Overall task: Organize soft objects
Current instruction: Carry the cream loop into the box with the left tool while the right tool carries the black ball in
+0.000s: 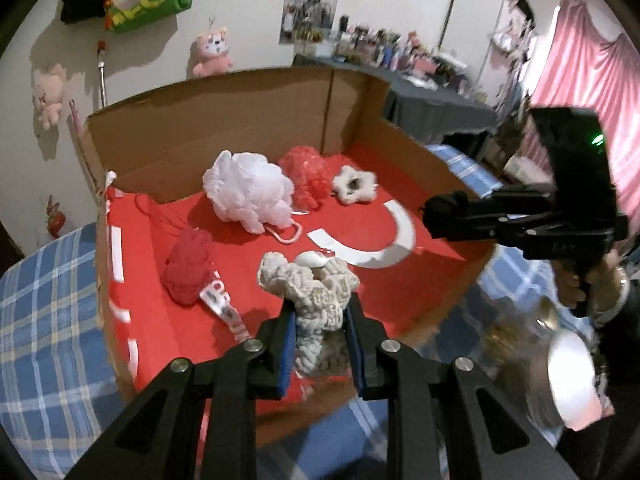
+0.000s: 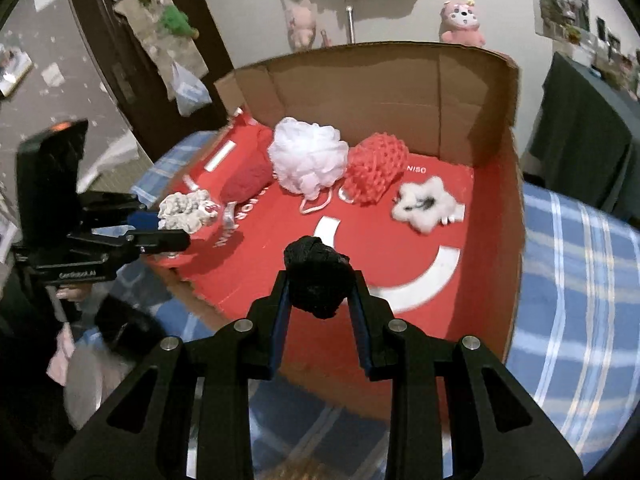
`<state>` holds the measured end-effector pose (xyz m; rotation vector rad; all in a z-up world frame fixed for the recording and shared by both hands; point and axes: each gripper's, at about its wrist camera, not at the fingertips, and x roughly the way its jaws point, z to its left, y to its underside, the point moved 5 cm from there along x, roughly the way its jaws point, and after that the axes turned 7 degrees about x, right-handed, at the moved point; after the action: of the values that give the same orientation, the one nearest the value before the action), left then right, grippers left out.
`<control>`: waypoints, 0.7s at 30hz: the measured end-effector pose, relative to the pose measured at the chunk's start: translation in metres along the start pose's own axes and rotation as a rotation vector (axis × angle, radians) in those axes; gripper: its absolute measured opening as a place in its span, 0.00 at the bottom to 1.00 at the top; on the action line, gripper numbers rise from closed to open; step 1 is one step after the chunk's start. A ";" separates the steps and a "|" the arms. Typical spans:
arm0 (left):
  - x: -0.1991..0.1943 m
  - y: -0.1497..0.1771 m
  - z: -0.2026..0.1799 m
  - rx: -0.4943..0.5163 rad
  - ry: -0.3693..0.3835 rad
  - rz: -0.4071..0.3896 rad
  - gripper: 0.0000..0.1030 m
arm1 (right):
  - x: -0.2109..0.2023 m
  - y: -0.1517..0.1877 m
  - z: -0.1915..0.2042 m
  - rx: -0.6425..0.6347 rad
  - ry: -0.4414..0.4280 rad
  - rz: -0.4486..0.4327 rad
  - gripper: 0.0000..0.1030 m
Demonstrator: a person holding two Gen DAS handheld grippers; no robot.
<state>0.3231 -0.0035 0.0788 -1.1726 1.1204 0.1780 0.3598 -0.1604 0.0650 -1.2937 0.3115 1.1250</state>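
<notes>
Holding both loads over the box (image 1: pixel 224 128): your left tongs (image 1: pixel 320 320) pinch the cream knit bundle (image 1: pixel 316 284), right tongs (image 2: pixel 318 292) the black scrunchie (image 2: pixel 316 284); loosening early drops either onto the bed (image 1: pixel 44 320).

Dim; blurred edges; fisheye warp

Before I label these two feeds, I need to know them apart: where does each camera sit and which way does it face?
Left wrist: on the left claw, facing down into the cardboard box; it grips a grey knitted bundle; right claw visible.
Right wrist: on the right claw, facing into the box; it grips a black bundle; left claw visible.
Shared: white bath pouf, red-lined box floor.
</notes>
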 end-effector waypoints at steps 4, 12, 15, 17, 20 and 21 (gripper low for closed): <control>0.024 -0.012 0.005 -0.011 -0.020 0.061 0.23 | 0.031 -0.019 -0.004 -0.004 0.054 0.079 0.26; 0.070 -0.024 0.028 -0.083 -0.063 0.186 0.24 | 0.081 -0.038 -0.018 0.019 0.138 0.197 0.26; 0.077 -0.026 0.036 -0.104 -0.079 0.204 0.24 | 0.090 -0.044 -0.020 0.018 0.150 0.212 0.26; 0.081 -0.025 0.039 -0.114 -0.076 0.221 0.24 | 0.094 -0.047 -0.020 0.019 0.162 0.224 0.26; 0.086 -0.024 0.044 -0.128 -0.073 0.241 0.24 | 0.101 -0.048 -0.018 0.021 0.160 0.245 0.26; 0.087 -0.025 0.044 -0.127 -0.077 0.241 0.24 | 0.102 -0.049 -0.018 0.021 0.165 0.248 0.26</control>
<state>0.4081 -0.0154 0.0255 -1.1299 1.1943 0.4816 0.4538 -0.1205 0.0130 -1.3578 0.6184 1.2205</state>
